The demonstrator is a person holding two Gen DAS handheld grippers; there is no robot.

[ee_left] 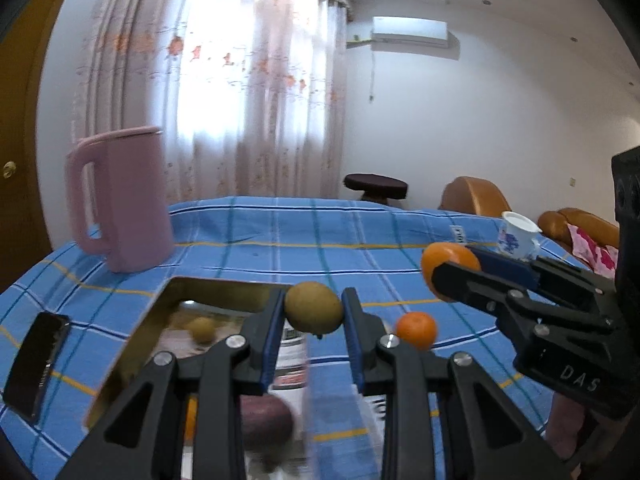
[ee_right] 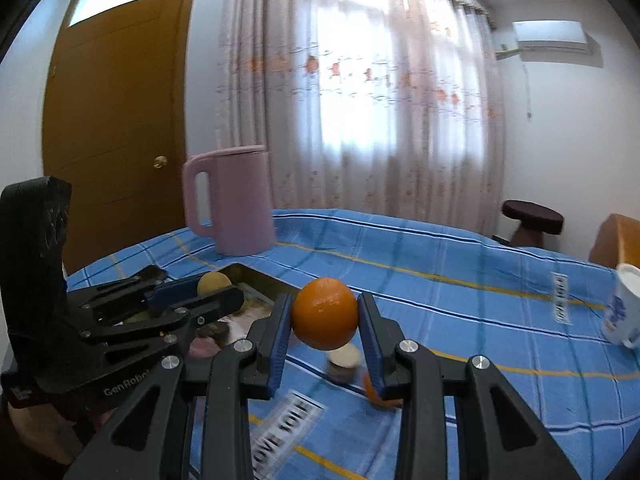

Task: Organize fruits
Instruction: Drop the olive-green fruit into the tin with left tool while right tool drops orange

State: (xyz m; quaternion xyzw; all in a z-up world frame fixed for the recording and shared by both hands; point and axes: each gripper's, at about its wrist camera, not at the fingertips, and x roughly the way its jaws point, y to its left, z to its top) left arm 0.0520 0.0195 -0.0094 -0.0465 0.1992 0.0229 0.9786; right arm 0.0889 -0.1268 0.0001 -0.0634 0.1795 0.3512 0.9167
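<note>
Jaws, left wrist view: left gripper [ee_left: 314, 312] clamped on a yellow-green fruit [ee_left: 314, 307], oval, dull-skinned, pinched between blue pads and held above a gold metal tray [ee_left: 160, 304]. Tray: rectangular, shiny wall; contents blurred, a small yellowish fruit [ee_left: 203, 330] and a purple rounded item [ee_left: 266, 422]. Small orange [ee_left: 416, 330] lies on the blue plaid tablecloth [ee_left: 300, 248] just right of the fingers. Right gripper [ee_left: 450, 270], seen from the side, grips a large orange [ee_left: 446, 262]. Pink plastic jug [ee_left: 120, 200] stands behind the tray; white patterned cup [ee_left: 516, 238] far right.

Jaws, right wrist view: right gripper [ee_right: 325, 314] closed on the large orange [ee_right: 325, 313], round, smooth, glossy, lifted off the tablecloth [ee_right: 440, 280]. Left gripper [ee_right: 200, 294] holds the yellow-green fruit [ee_right: 214, 283] over the tray [ee_right: 256, 274]. Jug [ee_right: 236, 200] behind; cup [ee_right: 624, 308] at right edge.
</note>
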